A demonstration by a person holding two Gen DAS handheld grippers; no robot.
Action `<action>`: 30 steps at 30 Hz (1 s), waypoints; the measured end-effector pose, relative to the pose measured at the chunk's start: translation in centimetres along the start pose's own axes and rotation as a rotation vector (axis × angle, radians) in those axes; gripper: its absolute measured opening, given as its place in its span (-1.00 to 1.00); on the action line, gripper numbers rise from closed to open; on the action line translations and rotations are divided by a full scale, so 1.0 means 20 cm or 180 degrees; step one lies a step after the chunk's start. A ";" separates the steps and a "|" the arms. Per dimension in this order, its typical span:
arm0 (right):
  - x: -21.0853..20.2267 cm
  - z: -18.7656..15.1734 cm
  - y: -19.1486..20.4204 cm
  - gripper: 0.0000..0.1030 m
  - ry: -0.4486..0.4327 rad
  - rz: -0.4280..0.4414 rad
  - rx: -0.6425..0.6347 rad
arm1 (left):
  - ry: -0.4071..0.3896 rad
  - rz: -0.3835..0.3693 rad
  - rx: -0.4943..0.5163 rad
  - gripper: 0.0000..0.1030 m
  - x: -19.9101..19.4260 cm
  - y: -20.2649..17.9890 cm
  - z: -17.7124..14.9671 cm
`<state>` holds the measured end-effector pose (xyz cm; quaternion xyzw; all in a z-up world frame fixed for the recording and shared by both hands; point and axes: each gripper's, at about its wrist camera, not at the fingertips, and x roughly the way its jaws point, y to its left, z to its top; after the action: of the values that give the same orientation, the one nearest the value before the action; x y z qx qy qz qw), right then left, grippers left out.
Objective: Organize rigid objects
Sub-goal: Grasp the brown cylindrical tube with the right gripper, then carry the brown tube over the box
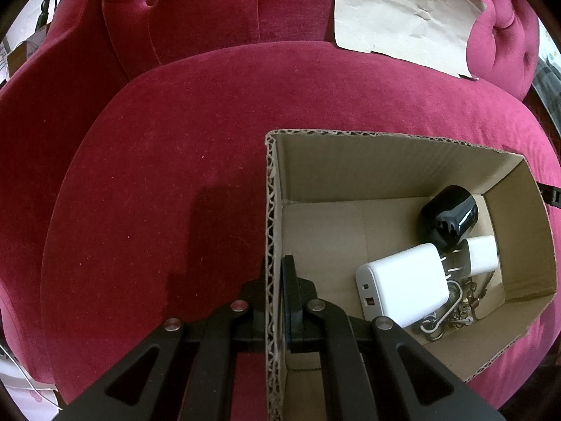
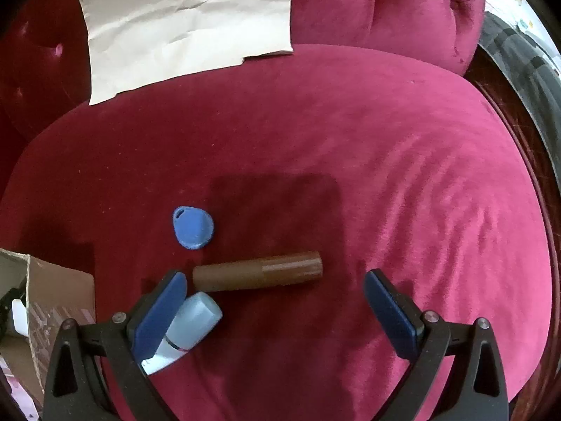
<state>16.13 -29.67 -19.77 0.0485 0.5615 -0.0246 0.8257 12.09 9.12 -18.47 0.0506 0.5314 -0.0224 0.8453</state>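
Note:
In the left wrist view my left gripper [image 1: 277, 273] is shut on the left wall of an open cardboard box [image 1: 271, 210], one finger outside, one inside. The box holds a white charger [image 1: 403, 280], a smaller white plug [image 1: 482, 254], a black rounded object [image 1: 448, 215] and a chain with keys [image 1: 455, 307]. In the right wrist view my right gripper [image 2: 275, 277] is open above the red seat. A brown tube [image 2: 257, 270] lies between the fingers. A light blue inhaler [image 2: 191, 322] lies under the left finger [image 2: 161, 312]. A blue fob [image 2: 193, 227] lies beyond.
Everything rests on a red velvet seat cushion [image 1: 157, 161]. A crumpled sheet of brown paper [image 2: 186, 21] leans on the tufted backrest. The box corner [image 2: 52, 291] shows at the left of the right wrist view. The wooden seat edge [image 2: 526, 161] runs along the right.

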 end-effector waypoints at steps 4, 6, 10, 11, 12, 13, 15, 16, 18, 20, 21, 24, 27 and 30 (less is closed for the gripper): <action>0.02 0.02 0.02 0.99 0.0013 0.0030 0.0022 | 0.0000 0.0007 0.0008 -0.93 0.00 -0.01 0.00; 0.03 0.03 0.02 0.98 0.0013 0.0018 0.0029 | 0.0000 0.0005 0.0009 -0.93 0.00 0.00 0.00; 0.04 0.04 0.04 0.65 0.0045 0.0029 0.0033 | 0.0000 0.0006 0.0008 -0.93 0.00 -0.01 0.00; 0.04 0.03 0.05 0.56 0.0071 0.0019 0.0027 | 0.0000 0.0006 0.0009 -0.93 0.00 0.00 0.00; 0.04 0.03 0.06 0.49 0.0071 -0.0041 0.0008 | 0.0000 0.0007 0.0008 -0.93 0.00 -0.01 0.00; 0.04 0.04 0.06 0.49 0.0064 -0.0058 -0.0012 | 0.0001 0.0006 0.0007 -0.93 0.00 -0.01 0.00; 0.04 0.05 0.07 0.49 0.0057 -0.0042 0.0002 | 0.0001 0.0005 0.0007 -0.93 0.00 0.00 0.00; 0.03 0.05 0.07 0.49 0.0040 -0.0050 0.0003 | 0.0001 0.0006 0.0008 -0.93 0.00 -0.01 0.00; 0.02 0.05 0.06 0.49 0.0019 -0.0063 -0.0008 | 0.0001 0.0005 0.0008 -0.93 0.00 0.00 0.00; 0.01 0.05 0.06 0.49 0.0005 -0.0072 -0.0008 | 0.0001 0.0005 0.0008 -0.93 0.00 0.00 0.00; 0.00 0.05 0.05 0.49 -0.0002 -0.0073 -0.0014 | 0.0001 0.0005 0.0009 -0.93 0.00 0.00 0.00; -0.03 0.04 0.05 0.49 -0.0034 -0.0088 -0.0037 | 0.0001 0.0005 0.0008 -0.93 0.00 -0.01 0.00; -0.08 0.05 0.07 0.49 -0.0068 -0.0091 -0.0060 | 0.0001 0.0005 0.0008 -0.93 0.00 0.00 0.00; -0.14 0.05 0.08 0.49 -0.0122 -0.0084 -0.0084 | -0.0001 0.0005 0.0010 -0.93 0.00 0.00 0.00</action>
<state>16.12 -28.13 -16.71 0.0297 0.5464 -0.0289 0.8365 12.10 9.03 -18.41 0.0523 0.5312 -0.0226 0.8453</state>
